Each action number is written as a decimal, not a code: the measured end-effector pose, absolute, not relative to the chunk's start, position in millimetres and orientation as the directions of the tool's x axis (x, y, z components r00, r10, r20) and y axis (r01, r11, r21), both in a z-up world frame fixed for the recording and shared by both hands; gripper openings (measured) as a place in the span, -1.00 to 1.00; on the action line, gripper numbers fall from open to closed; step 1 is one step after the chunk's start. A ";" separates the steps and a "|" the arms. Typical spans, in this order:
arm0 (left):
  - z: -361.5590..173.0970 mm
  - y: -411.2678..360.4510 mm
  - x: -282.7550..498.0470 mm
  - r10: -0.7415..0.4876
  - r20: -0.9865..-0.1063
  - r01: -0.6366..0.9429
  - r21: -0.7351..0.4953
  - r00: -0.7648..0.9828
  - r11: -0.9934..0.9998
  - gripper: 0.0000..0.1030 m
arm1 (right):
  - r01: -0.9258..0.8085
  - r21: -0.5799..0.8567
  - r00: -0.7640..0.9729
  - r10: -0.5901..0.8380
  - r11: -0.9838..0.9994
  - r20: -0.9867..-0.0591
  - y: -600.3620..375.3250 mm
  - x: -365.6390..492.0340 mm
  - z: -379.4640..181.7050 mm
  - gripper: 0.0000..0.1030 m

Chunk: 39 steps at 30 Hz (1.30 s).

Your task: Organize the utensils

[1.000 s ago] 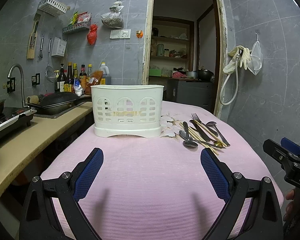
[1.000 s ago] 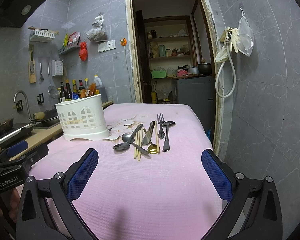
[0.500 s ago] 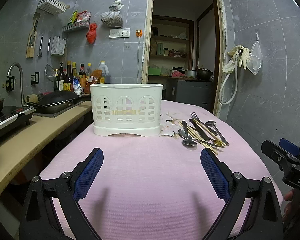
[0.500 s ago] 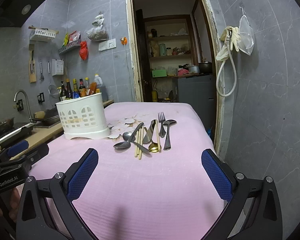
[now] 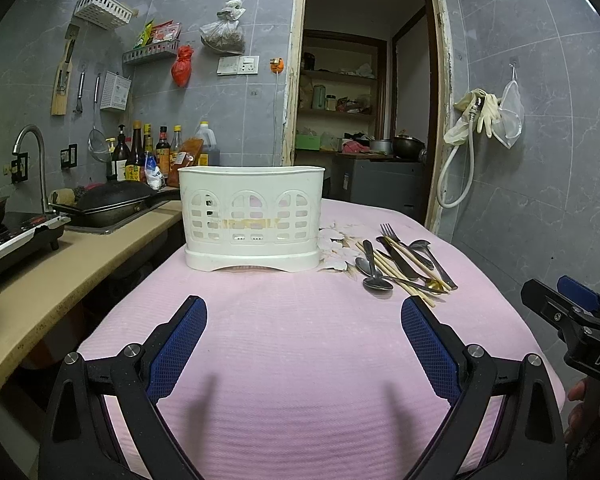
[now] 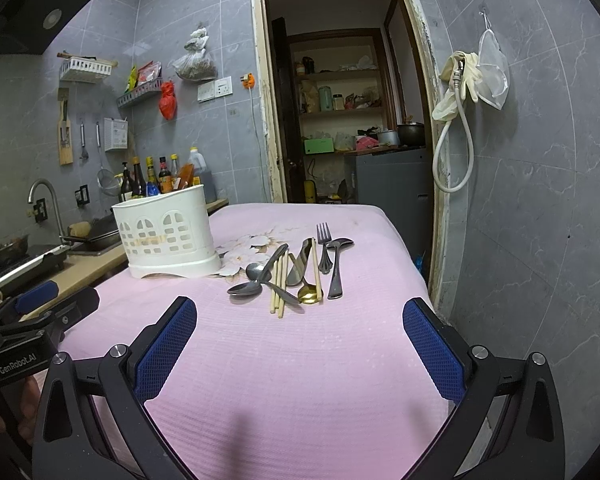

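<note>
Closest to the cameras, the left claw (image 5: pixel 303 330) was wide open and held nothing. The right claw (image 6: pixel 300 334) was wide open too, with blue pads (image 6: pixel 432 354) on its black fingers. Both hung over the near part of the surface (image 6: pixel 300 380), which wore a pink cloth.

Farther along the cloth lay the utensils (image 6: pixel 296 272) in a small loose bunch, some crossing over each other. There were two dark grey spoons (image 6: pixel 246 288), pale wooden chopsticks (image 6: pixel 278 284), a gold spoon (image 6: pixel 310 294), a knife (image 6: pixel 298 268), a fork (image 6: pixel 324 250) and one more dark spoon (image 6: pixel 337 266) on the right.

Just to the left of the bunch stood the white caddy (image 5: pixel 252 218). It was plastic, upright, with little arch-shaped holes in its side.

Behind everything was a grey tiled wall and an open doorway (image 5: pixel 364 120).
</note>
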<state>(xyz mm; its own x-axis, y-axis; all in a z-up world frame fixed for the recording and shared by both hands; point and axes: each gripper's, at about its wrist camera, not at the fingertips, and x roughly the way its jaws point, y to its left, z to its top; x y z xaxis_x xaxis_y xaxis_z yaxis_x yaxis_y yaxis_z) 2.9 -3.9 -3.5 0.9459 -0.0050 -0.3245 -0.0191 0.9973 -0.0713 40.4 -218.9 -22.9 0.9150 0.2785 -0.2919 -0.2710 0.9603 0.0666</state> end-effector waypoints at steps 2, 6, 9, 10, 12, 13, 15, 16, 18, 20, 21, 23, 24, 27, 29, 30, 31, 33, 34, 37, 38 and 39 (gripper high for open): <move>-3.4 -3.9 2.9 -0.005 -0.324 -0.019 -0.072 0.946 0.997 0.85 | -0.271 0.067 0.915 0.279 0.960 -0.293 -219.4 40.3 -22.6 1.00; -3.5 -4.1 3.0 -0.004 -0.325 -0.020 -0.070 0.946 0.997 0.85 | -0.271 0.067 0.915 0.278 0.960 -0.293 -219.4 40.2 -22.6 1.00; -3.0 -3.7 2.9 -0.005 -0.324 -0.019 -0.071 0.946 0.997 0.85 | -0.271 0.068 0.915 0.279 0.960 -0.293 -218.8 40.2 -22.9 1.00; -3.2 -3.8 3.0 -0.004 -0.325 -0.020 -0.070 0.946 0.997 0.85 | -0.271 0.067 0.915 0.278 0.960 -0.293 -219.2 40.3 -22.7 1.00; -3.3 -4.0 3.1 -0.005 -0.326 -0.019 -0.070 0.945 0.997 0.85 | -0.271 0.067 0.914 0.278 0.960 -0.294 -219.3 40.3 -22.7 1.00; -3.4 -3.9 3.0 -0.005 -0.325 -0.019 -0.071 0.946 0.997 0.85 | -0.271 0.067 0.915 0.278 0.960 -0.294 -218.9 40.6 -23.2 1.00; -2.9 -3.7 3.0 -0.005 -0.326 -0.019 -0.070 0.945 0.997 0.85 | -0.271 0.068 0.914 0.278 0.960 -0.294 -219.5 40.5 -22.9 1.00; -3.4 -4.0 3.1 -0.005 -0.326 -0.018 -0.070 0.945 0.997 0.85 | -0.271 0.068 0.914 0.279 0.960 -0.295 -219.7 40.5 -22.8 1.00; -3.3 -4.0 3.0 -0.004 -0.325 -0.019 -0.069 0.946 0.997 0.85 | -0.271 0.068 0.914 0.279 0.960 -0.295 -219.3 40.6 -23.2 1.00; -3.2 -3.9 3.1 -0.005 -0.325 -0.019 -0.070 0.946 0.997 0.85 | -0.271 0.068 0.914 0.279 0.960 -0.295 -220.0 40.6 -23.0 1.00; -3.1 -3.9 3.1 -0.005 -0.325 -0.020 -0.071 0.946 0.997 0.85 | -0.271 0.067 0.914 0.279 0.960 -0.295 -219.6 40.8 -23.2 1.00; -3.2 -3.9 3.2 -0.005 -0.326 -0.019 -0.072 0.945 0.997 0.85 | -0.271 0.068 0.914 0.279 0.960 -0.295 -220.1 41.3 -21.3 1.00; -3.3 -4.0 3.3 -0.004 -0.326 -0.020 -0.072 0.945 0.997 0.85 | -0.271 0.068 0.914 0.279 0.960 -0.295 -220.4 41.5 -20.3 1.00; -4.5 -4.8 3.6 -0.004 -0.329 -0.020 -0.070 0.944 0.997 0.85 | -0.272 0.067 0.913 0.280 0.960 -0.298 -219.8 40.4 -25.8 1.00; -5.0 -6.6 3.5 -0.002 -0.329 -0.021 -0.067 0.944 0.998 0.85 | -0.272 0.067 0.913 0.280 0.960 -0.298 -219.5 40.1 -27.1 1.00; -5.4 -6.2 3.3 -0.003 -0.329 -0.020 -0.067 0.944 0.998 0.85 | -0.272 0.067 0.913 0.279 0.960 -0.297 -219.4 40.0 -27.1 1.00; -5.1 -6.5 3.4 0.002 -0.325 -0.025 -0.067 0.946 0.997 0.85 | -0.272 0.067 0.913 0.280 0.960 -0.296 -219.6 40.3 -26.3 1.00; -2.5 -4.5 3.3 0.017 -0.311 -0.041 -0.071 0.950 0.997 0.85 | -0.273 0.064 0.915 0.280 0.960 -0.292 -219.1 40.5 -22.5 1.00; -0.5 -3.3 3.4 0.021 -0.304 -0.045 -0.073 0.953 0.996 0.85 | -0.273 0.058 0.916 0.278 0.960 -0.288 -217.8 40.3 -23.0 1.00; 6.8 -1.3 5.4 0.029 -0.283 -0.051 -0.072 0.959 0.996 0.85 | -0.268 0.040 0.924 0.269 0.962 -0.273 -214.2 39.1 -29.7 1.00; 9.8 -1.0 6.2 0.032 -0.278 -0.053 -0.067 0.960 0.996 0.85 | -0.268 0.036 0.926 0.268 0.963 -0.266 -214.6 39.8 -26.1 1.00; 12.2 -1.6 7.3 0.035 -0.271 -0.053 -0.059 0.962 0.997 0.85 | -0.268 0.031 0.928 0.267 0.963 -0.260 -215.6 40.1 -23.6 1.00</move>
